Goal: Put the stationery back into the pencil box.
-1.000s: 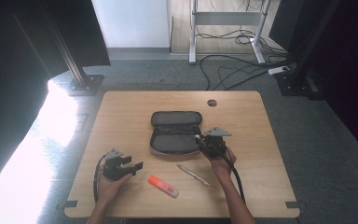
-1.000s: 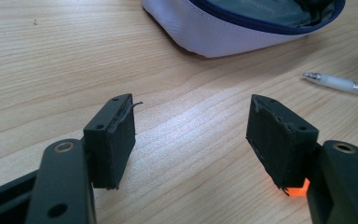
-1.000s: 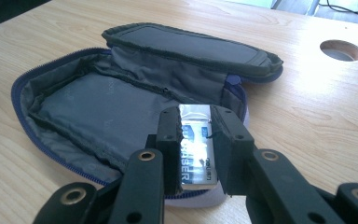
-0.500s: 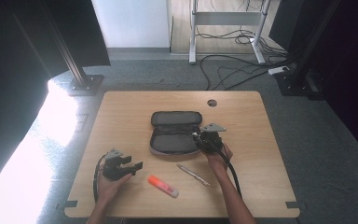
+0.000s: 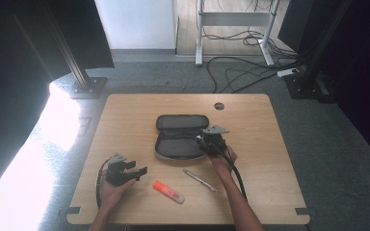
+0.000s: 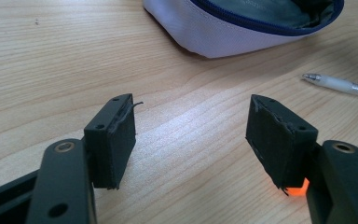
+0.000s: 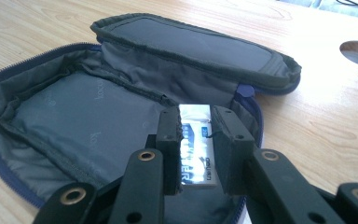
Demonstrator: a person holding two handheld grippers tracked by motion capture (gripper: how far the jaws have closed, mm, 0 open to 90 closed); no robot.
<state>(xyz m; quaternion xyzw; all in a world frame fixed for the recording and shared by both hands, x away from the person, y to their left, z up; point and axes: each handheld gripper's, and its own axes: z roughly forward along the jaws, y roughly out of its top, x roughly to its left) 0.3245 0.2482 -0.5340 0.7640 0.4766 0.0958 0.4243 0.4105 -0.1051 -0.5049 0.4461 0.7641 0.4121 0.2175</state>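
An open dark pencil case point(image 5: 178, 137) with grey lining point(image 7: 88, 121) lies flat in the middle of the wooden table point(image 5: 125, 115). My right gripper point(image 5: 204, 143) hangs over its right end, shut on a small white eraser-like block with printed lettering point(image 7: 195, 140), which sits between the pads point(image 7: 170, 135) just above the lining. My left gripper point(image 5: 137, 168) rests near the table's front left, open with nothing between its jaws point(image 6: 191, 116). The case's white outer edge point(image 6: 242, 28) shows ahead of it.
A clear pen point(image 5: 200, 180) point(image 6: 340, 85) and an orange highlighter point(image 5: 168, 192) lie on the table in front of the case, between the hands. A round cable hole point(image 5: 219, 106) sits behind the case to the right. Cables trail on the floor beyond.
My right gripper has shifted a little left with the white block, from the case's right rim to over its inside. The left gripper has stayed put.
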